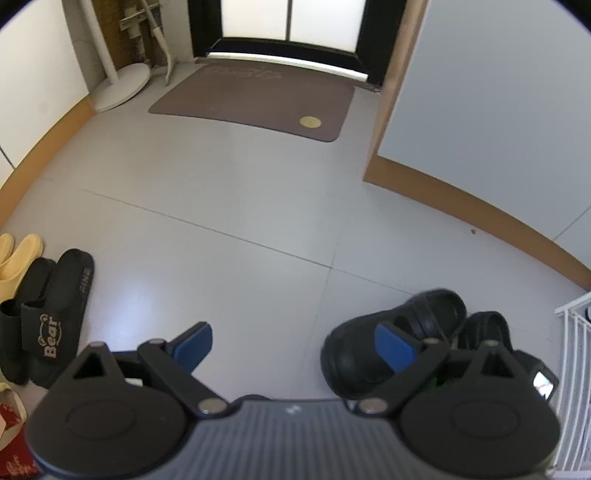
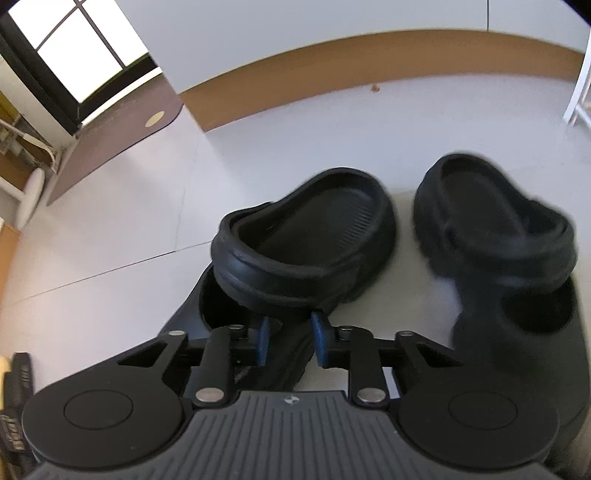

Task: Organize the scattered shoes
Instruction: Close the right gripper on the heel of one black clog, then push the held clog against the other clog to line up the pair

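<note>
1. Black clog (image 2: 306, 236), seen from the right wrist view, is pinched by the right gripper (image 2: 290, 338): the blue fingers (image 2: 263, 341) sit narrow, closed on the clog's near edge below its heel strap.
2. That held clog tilts, its open footbed facing the camera, and its far end points toward the wall.
3. Just beside it on the right lies a second black clog (image 2: 495, 236), slightly blurred; a strip of pale floor shows between the two.
4. Left gripper (image 1: 293, 347) in the left wrist view hangs above the floor (image 1: 229, 206) with its blue fingers (image 1: 194, 345) spread wide and holding nothing.
5. Behind the left gripper's right finger, both black clogs appear low on the right, close to a white wire rack (image 1: 576, 350) at the frame's edge.
6. Far to the left, a pair of black slides (image 1: 51, 317) marked "Bear" lies side by side next to yellow shoes (image 1: 16, 258).
7. Farther off, a brown doormat (image 1: 258, 99) lies before a dark-framed glass door (image 1: 291, 22), with a round white stand base (image 1: 122, 85) to its left.
</note>
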Demonstrator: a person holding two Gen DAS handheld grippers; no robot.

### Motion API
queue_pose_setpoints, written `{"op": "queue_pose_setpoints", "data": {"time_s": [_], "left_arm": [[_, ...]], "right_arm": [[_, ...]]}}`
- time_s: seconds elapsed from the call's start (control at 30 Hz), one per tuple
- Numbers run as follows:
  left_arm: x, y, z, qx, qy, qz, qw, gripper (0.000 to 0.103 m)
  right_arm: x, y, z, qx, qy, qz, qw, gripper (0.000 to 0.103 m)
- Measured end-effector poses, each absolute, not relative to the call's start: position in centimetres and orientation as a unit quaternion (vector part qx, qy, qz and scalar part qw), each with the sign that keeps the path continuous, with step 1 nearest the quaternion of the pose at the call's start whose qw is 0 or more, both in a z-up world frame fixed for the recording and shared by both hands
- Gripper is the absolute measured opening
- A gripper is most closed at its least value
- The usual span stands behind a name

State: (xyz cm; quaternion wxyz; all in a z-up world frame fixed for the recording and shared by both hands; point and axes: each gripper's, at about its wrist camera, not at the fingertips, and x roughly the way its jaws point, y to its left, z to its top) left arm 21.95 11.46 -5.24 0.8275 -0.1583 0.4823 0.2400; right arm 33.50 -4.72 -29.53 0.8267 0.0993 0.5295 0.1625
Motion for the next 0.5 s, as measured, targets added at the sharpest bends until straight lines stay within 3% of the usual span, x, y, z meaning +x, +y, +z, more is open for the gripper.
{"op": "queue_pose_setpoints", "data": {"time_s": [0.27, 0.5], "left_arm": [[22.8, 11.2, -6.0, -0.157, 0.489, 0.233, 0.826, 0.096], [23.3, 11.3, -6.3, -0.158, 0.49, 0.233, 0.825, 0.096]], "right_arm": [[35.2, -7.6, -29.3, 0.091, 0.519, 0.134, 0.839, 0.013], [35.5, -10.7, -28.4, 0.126, 0.506, 0.092, 0.848, 0.017]]}}
